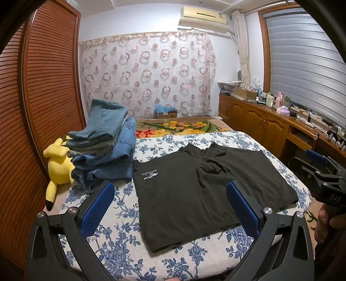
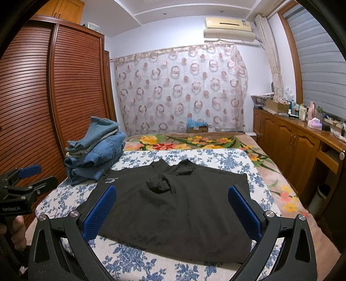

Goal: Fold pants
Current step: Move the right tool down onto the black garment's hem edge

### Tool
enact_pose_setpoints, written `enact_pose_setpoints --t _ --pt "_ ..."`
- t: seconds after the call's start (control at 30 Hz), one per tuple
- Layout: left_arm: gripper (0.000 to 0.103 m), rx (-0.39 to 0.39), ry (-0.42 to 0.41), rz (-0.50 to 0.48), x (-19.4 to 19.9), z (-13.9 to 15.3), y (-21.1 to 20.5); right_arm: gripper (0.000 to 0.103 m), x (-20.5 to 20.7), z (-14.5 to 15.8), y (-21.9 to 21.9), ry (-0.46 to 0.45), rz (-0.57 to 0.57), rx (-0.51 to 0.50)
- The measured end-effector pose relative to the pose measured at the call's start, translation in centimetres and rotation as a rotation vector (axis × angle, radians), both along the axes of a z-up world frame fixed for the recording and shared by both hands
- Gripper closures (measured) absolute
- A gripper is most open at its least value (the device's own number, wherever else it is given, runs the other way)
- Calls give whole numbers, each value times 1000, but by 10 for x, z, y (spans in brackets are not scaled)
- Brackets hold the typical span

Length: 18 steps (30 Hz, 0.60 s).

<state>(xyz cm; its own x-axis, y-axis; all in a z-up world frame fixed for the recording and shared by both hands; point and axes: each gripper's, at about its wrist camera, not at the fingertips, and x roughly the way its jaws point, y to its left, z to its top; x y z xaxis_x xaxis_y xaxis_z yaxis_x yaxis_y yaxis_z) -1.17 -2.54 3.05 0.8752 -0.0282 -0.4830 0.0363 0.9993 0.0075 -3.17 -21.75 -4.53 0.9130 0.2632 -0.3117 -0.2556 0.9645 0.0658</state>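
Black pants (image 1: pixel 190 194) (image 2: pixel 173 205) spread flat on floral sheet, small white logo near left edge, crotch bunched at centre.

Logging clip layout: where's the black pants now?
In both views, the black pants lie flat mid-bed, just right of the jeans stack, beyond both open grippers.

Bed (image 1: pixel 121 235), blue-floral sheet; flowered blanket (image 1: pixel 173 127) at far end. Folded denim stack (image 1: pixel 103 147) at left edge; yellow plush (image 1: pixel 58 164) beside it. Louvred wardrobe (image 1: pixel 43 86), circle-print curtain (image 1: pixel 147 73), air conditioner (image 1: pixel 203 19), cluttered wooden cabinets (image 1: pixel 259 121), box (image 1: pixel 165 112).
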Motion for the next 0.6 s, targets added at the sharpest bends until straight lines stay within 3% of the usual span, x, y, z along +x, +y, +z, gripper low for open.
enact_pose_setpoints --t 0.6 --pt "0 -11 203 -16 43 -69 8 0 29 -5 -8 91 -55 -30"
